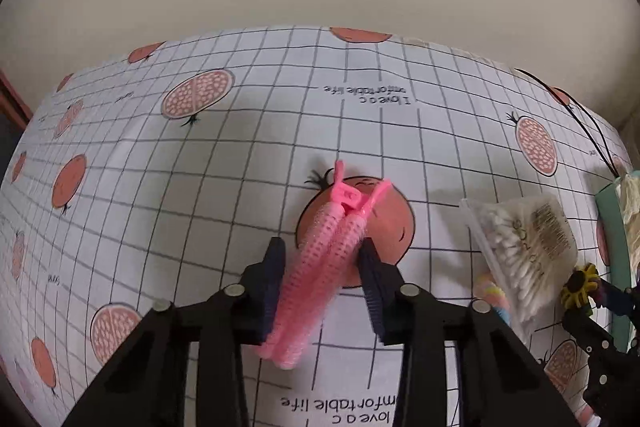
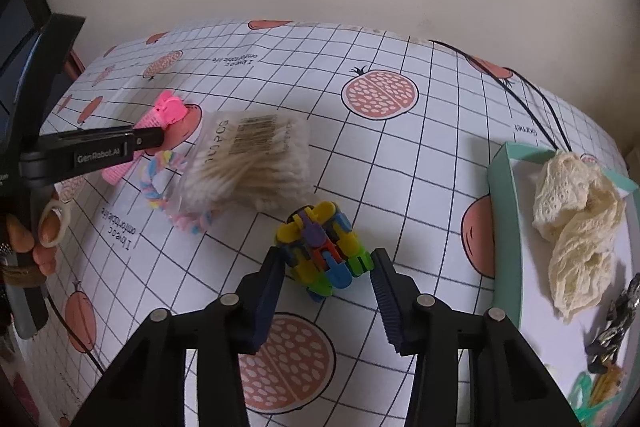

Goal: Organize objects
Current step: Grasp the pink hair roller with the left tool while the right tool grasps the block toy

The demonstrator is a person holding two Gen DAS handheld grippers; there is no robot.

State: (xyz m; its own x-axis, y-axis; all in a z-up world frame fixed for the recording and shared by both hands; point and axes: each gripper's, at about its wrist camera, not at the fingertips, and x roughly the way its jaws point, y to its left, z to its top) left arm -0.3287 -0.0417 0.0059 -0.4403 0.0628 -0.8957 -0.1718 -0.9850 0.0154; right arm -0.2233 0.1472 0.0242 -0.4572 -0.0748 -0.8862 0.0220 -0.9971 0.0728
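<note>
We see two pink hair rollers (image 1: pixel 320 267), ribbed mesh cylinders joined side by side with a glossy plastic clip at the far end, lying between the fingers of the left gripper (image 1: pixel 320 267). The left pad touches the rollers and the right pad sits against them, so we read this gripper as clenched on them, just above the bench (image 1: pixel 240 131), whose cover is a smooth white cloth with a black grid and printed pomegranates.

The right gripper (image 2: pixel 326 275) stands released, its two ridged dark-blue pads either side of one multicoloured toy block (image 2: pixel 322 251), a chunky barrel of interlocked plastic pieces in yellow, blue, green, orange and purple. Neither pad clearly touches it.

Behind the block lies one clear soft bag of cotton swabs (image 2: pixel 248 159), packed with wooden sticks and white tips, with a barcode label on top. One pastel twisted hair tie (image 2: pixel 160 183) lies partly under that bag.

At the right edge sits one teal-rimmed tray (image 2: pixel 506 227) with a white floor. It holds one crumpled cream lace cloth (image 2: pixel 572 227) and one dark metallic chain (image 2: pixel 616 319); the small yellow and green things at its near end are too blurred for us to tell.
</note>
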